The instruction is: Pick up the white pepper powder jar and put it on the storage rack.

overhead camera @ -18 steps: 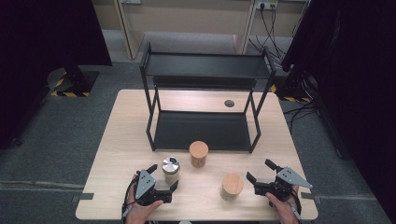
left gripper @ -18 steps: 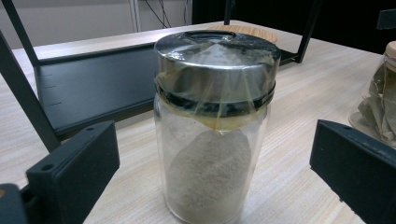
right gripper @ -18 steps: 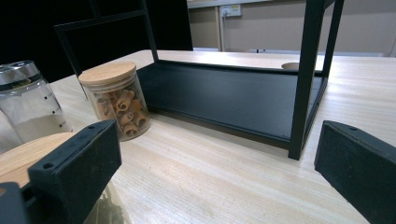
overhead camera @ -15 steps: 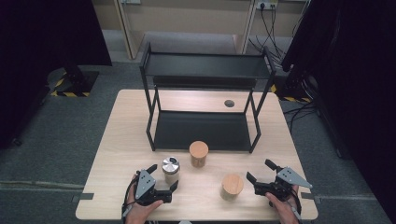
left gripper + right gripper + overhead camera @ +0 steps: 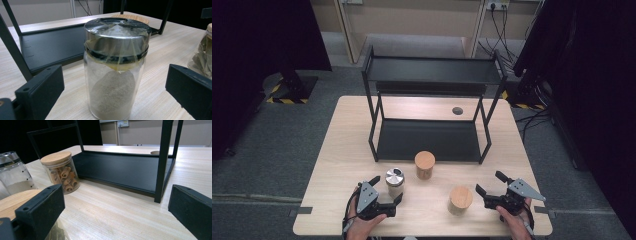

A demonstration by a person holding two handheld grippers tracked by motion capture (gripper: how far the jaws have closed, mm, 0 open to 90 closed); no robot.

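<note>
- The left gripper point(image 5: 386, 191) is held low over the near edge of the wooden worktop point(image 5: 342, 150), and its jaws are spread wide — nothing is pressed between them.
- A glass jar with a metal lid point(image 5: 394, 181) is seen upright on the worktop, just beyond the left gripper; in the left gripper view the same jar point(image 5: 115, 70) is framed between the two black jaws, with a gap left on either side.
- A pale powder is seen inside that jar, heaped to about half its height, and clear film is wrapped over the lid.
- The right gripper point(image 5: 490, 185) is held near the right front corner of the worktop, its jaws likewise wide apart and closed on nothing.
- A wood-lidded jar point(image 5: 460, 199) is set just to the left of the right gripper in the high view; in the right gripper view its lid point(image 5: 15, 201) is seen beside the left-hand jaw, though contact cannot be told.
- A second wood-lidded jar point(image 5: 424, 165) is placed just in front of the black two-tier rack point(image 5: 432, 75) — curled pieces of pasta are seen inside it in the right gripper view point(image 5: 62, 173).
- The rack is placed at the middle of the worktop, with both shelves bare.
</note>
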